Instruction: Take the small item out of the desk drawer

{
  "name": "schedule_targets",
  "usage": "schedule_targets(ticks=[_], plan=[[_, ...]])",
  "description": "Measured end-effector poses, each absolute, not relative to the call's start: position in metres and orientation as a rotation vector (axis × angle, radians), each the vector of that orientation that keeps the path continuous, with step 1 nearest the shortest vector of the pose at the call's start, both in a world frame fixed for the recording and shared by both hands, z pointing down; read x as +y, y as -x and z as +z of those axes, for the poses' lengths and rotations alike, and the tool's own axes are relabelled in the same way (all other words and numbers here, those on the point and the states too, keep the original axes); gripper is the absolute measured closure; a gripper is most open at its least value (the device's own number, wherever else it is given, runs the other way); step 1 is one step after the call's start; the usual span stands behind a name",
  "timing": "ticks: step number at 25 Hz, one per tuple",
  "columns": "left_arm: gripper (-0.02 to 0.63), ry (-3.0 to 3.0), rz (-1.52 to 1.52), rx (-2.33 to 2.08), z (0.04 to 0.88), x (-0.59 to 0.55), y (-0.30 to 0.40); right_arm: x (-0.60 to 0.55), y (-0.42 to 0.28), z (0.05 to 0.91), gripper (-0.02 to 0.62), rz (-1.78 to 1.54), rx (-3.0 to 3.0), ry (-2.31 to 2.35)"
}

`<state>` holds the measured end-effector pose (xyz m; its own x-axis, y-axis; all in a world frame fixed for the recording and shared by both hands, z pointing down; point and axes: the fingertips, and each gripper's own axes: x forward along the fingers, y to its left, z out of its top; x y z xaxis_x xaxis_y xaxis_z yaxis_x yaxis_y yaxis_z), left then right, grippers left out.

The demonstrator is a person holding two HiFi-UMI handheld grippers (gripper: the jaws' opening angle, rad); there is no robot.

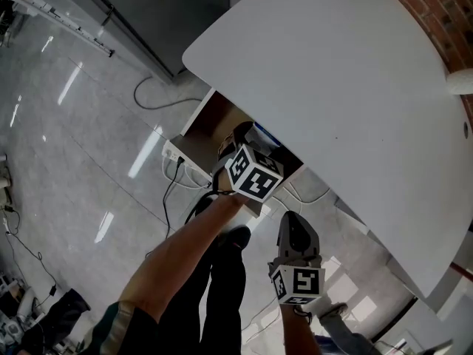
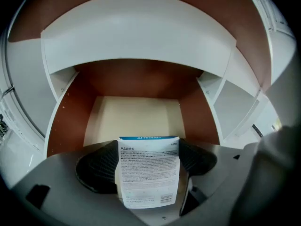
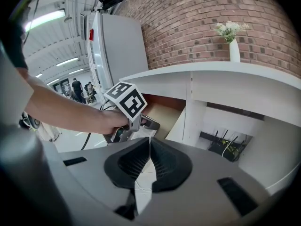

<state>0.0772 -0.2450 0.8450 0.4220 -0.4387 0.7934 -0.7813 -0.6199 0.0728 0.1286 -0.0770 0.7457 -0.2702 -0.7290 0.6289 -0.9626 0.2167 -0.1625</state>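
The small item (image 2: 148,171) is a flat white packet with dense print on its face and a blue band along its far edge. It sits at 6 o'clock in the left gripper view, clamped between the ribbed black pads (image 2: 96,168) of the left tool (image 3: 148,124). Beyond it, toward 12 o'clock, lies the bare pale floor of the open drawer (image 2: 134,117), so the packet appears to be lifted off it.

It looks light and thin, and more paper or card than anything rigid. Its face bows slightly, so a hard squeeze would probably crease it. The glossy label may slide, so a hold across the flat sides near the middle, as here, seems soundest.

The right tool (image 3: 149,154) hangs at 6 o'clock in the head view, off the bench (image 1: 332,87), with its jaws pressed together on nothing.
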Motion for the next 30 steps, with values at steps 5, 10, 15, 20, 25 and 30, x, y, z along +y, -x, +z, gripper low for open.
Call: schedule_targets(ticks=[5,10,15,20,25,30], plan=[[0.186,-2.322,1.038,-1.025,0.815,-0.237,-0.081,-0.069,-0.128,0.735,0.566,0.764,-2.073,-1.572],[0.19,-2.357,1.026,-1.02,0.783,-0.224,-0.077,-0.051,-0.13,0.722,0.566,0.765,-2.043,-1.545],[0.19,-2.408,1.01,-1.051,0.746,-0.215,-0.068,-0.042,-0.13,0.704,0.566,0.803,-2.057,-1.589],[0.19,-2.394,0.948,-1.106,0.706,-0.205,-0.056,-0.038,-0.127,0.672,0.566,0.79,-2.084,-1.582],[0.19,-2.373,0.9,-1.159,0.668,-0.196,-0.043,-0.047,-0.125,0.64,0.566,0.774,-2.113,-1.596],[0.19,-2.375,0.904,-1.13,0.633,-0.163,-0.038,-0.047,-0.124,0.601,0.566,0.756,-2.134,-1.614]])
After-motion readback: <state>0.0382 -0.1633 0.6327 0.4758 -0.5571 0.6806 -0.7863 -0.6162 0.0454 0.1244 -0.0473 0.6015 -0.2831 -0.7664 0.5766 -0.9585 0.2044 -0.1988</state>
